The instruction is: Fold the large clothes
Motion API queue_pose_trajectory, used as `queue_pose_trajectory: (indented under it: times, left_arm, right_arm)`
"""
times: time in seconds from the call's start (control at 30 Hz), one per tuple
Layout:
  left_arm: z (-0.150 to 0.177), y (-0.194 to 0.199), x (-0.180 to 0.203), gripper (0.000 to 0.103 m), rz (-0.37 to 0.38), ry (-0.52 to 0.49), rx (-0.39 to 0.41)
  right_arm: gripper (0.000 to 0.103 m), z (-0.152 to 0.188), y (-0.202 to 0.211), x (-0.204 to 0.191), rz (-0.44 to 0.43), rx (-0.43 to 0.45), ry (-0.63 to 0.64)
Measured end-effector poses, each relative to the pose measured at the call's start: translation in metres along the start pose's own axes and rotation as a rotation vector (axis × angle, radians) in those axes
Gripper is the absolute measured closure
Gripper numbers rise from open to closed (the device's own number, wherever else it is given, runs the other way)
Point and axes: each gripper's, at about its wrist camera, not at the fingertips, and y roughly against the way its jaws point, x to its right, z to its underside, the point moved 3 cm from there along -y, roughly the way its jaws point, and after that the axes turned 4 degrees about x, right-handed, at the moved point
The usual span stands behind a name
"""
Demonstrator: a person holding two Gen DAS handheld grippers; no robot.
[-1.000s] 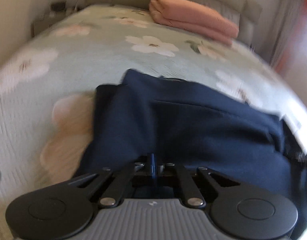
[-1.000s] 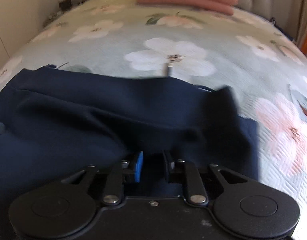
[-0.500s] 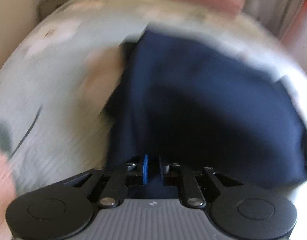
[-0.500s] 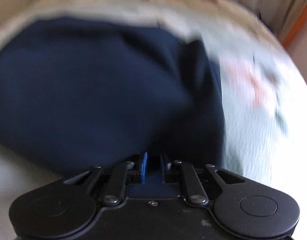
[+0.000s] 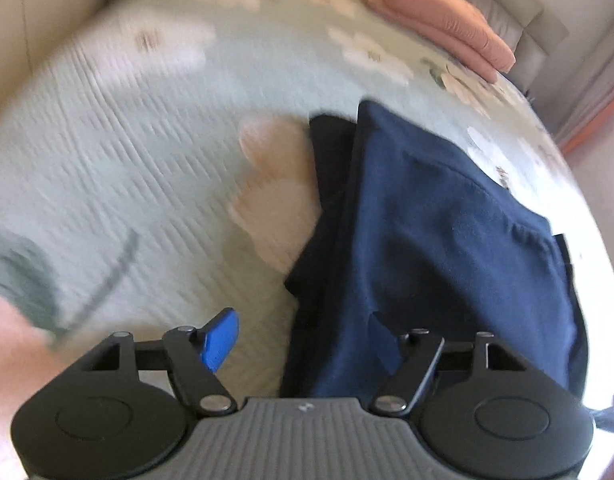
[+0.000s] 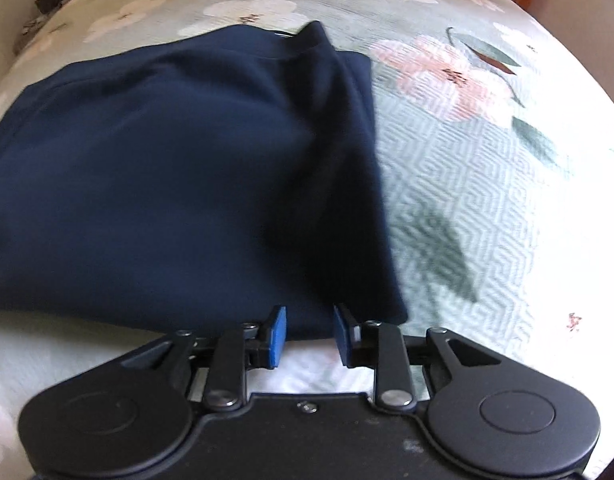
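A navy garment (image 5: 447, 240) lies folded on the floral bedspread (image 5: 127, 160). In the left wrist view my left gripper (image 5: 303, 340) is over the fold's near left corner. Its jaws are opening wide: the blue left pad (image 5: 221, 344) stands over bare bedspread and the cloth hides the right finger. Nothing is pinched. In the right wrist view the garment (image 6: 167, 160) fills the left and middle. My right gripper (image 6: 309, 330) sits at its near right hem with jaws opening. The hem lies between the blue pads (image 6: 277, 332), which do not press on it.
A folded pink blanket (image 5: 439, 20) rests at the head of the bed against a beige headboard (image 5: 519, 12). Open bedspread (image 6: 467, 180) stretches to the right of the garment. A dark nightstand (image 6: 47, 0) stands at the far left, beyond the bed's edge.
Both grippers were shut on the navy cloth's edge and swept it across the bed. Now both have opened and let go, and the left view has swung to the left.
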Motion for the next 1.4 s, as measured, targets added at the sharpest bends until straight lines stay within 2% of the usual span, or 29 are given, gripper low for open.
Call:
queue_pose_trajectory:
  times: [0.07, 0.13, 0.37, 0.43, 0.53, 0.6, 0.73, 0.8, 0.83, 0.93, 1.07, 1.2, 1.4]
  left_arm:
    - [-0.003, -0.016, -0.011, 0.033, 0.068, 0.05, -0.043]
    - [-0.007, -0.024, -0.017, 0.031, 0.104, 0.056, -0.043]
    - [-0.011, -0.031, -0.014, 0.03, 0.134, 0.002, -0.05]
    - [-0.012, -0.032, -0.014, 0.029, 0.14, -0.004, -0.054]
    - [-0.014, -0.035, -0.014, 0.028, 0.174, 0.012, -0.057]
    - [-0.014, -0.039, -0.013, 0.027, 0.198, 0.022, -0.059]
    - [-0.011, -0.043, -0.007, 0.026, 0.236, -0.004, -0.075]
    - [-0.011, -0.044, -0.006, 0.025, 0.243, -0.006, -0.075]
    - [-0.011, -0.045, -0.007, 0.024, 0.249, 0.001, -0.076]
    - [-0.012, -0.047, -0.013, 0.024, 0.275, 0.031, -0.08]
    - [-0.013, -0.048, -0.017, 0.023, 0.299, 0.049, -0.088]
    - [-0.012, -0.053, -0.019, 0.021, 0.345, 0.075, -0.073]
    - [-0.014, -0.069, -0.021, 0.024, 0.413, 0.114, -0.044]
  right_arm:
    - [0.07, 0.003, 0.001, -0.011, -0.013, 0.003, 0.02]
    - [0.07, 0.004, 0.003, -0.018, -0.013, 0.007, 0.029]
    - [0.07, 0.012, 0.012, -0.027, -0.024, 0.019, 0.002]
    - [0.07, 0.01, 0.015, -0.019, -0.039, 0.046, 0.008]
    - [0.07, 0.0, 0.02, -0.036, -0.058, 0.091, 0.02]
    - [0.07, -0.01, 0.024, -0.047, -0.07, 0.159, 0.013]
    - [0.07, -0.036, 0.023, -0.073, -0.15, 0.253, 0.002]
    - [0.07, -0.038, 0.011, -0.093, -0.221, 0.215, 0.001]
    - [0.071, -0.035, 0.003, -0.101, -0.226, 0.187, 0.019]
    - [0.071, -0.024, -0.006, -0.112, -0.148, 0.17, 0.115]
    - [0.071, -0.023, 0.003, -0.109, -0.129, 0.156, 0.149]
    - [0.071, -0.023, -0.001, -0.103, -0.159, 0.139, 0.096]
    - [0.071, -0.022, -0.002, -0.102, -0.173, 0.142, 0.039]
